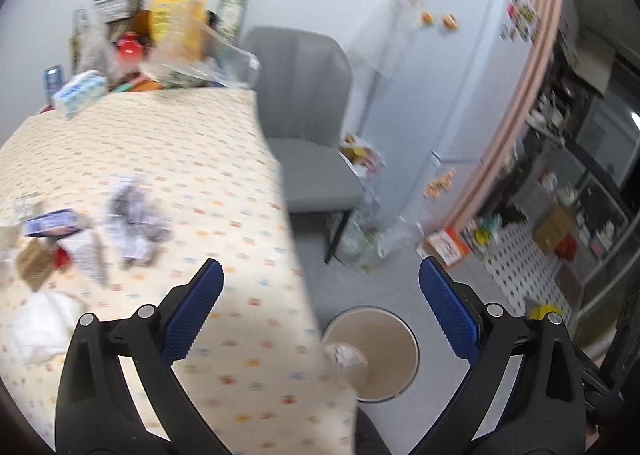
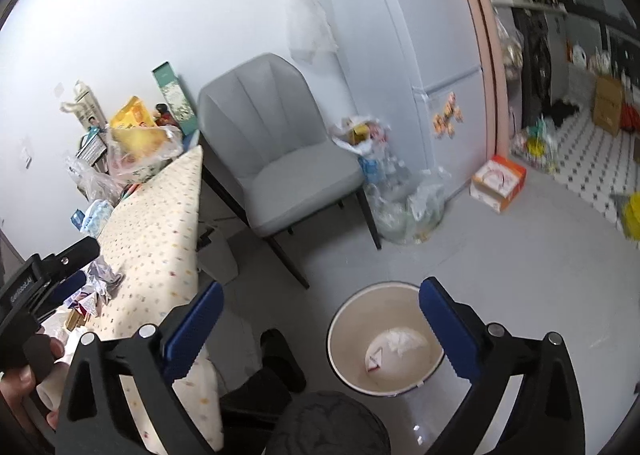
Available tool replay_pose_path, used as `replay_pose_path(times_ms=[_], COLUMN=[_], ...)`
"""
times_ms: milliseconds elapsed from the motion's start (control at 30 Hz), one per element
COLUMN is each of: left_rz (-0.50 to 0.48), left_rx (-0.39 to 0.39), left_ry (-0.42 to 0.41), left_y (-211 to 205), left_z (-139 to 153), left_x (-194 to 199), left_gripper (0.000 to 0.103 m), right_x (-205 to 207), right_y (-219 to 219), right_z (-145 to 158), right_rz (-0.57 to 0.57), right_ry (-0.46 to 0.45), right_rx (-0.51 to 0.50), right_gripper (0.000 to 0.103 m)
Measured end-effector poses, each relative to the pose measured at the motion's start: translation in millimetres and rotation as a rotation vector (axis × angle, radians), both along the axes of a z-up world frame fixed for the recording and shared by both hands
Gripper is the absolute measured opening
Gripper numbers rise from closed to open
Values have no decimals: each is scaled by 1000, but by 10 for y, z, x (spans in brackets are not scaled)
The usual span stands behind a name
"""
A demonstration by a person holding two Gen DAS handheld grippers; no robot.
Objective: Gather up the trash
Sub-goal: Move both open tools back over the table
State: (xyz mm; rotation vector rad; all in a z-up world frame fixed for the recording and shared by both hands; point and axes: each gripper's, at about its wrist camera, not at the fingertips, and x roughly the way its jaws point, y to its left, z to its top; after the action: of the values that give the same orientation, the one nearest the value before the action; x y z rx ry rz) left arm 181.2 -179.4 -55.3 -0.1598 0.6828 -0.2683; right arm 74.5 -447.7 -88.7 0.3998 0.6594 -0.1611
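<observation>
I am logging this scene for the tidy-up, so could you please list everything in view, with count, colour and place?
bin: one, beige, on the floor beside the table; white crumpled paper inside.
table: one, cream dotted cloth.
crumpled paper: one grey-white wad, on the table, near its left side.
white bag: one, near table edge, left.
small boxes: a few, blue and brown, left table edge.
clutter pile: many bags and boxes, mixed colours, far end of table.
chair: one, grey, beyond the table.
fridge: one, pale blue, with magnets.
left tool: open, empty, over the table edge and bin.
right tool: open, empty, above the bin.
</observation>
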Motion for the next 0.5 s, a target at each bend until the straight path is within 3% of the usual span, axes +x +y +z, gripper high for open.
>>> replay_pose_path(times_ms=[267, 500], left_rz=[128, 199], left_rx=[-65, -125], left_ry=[-114, -137], left_y=[718, 1151], left_z=[152, 127], left_x=[-309, -485], left_gripper=[97, 97], right_x=[1, 9], right_y=[548, 956], right_z=[220, 310], right_rz=[64, 180], right_ry=[-87, -135], right_rx=[-40, -72], right_gripper=[96, 96])
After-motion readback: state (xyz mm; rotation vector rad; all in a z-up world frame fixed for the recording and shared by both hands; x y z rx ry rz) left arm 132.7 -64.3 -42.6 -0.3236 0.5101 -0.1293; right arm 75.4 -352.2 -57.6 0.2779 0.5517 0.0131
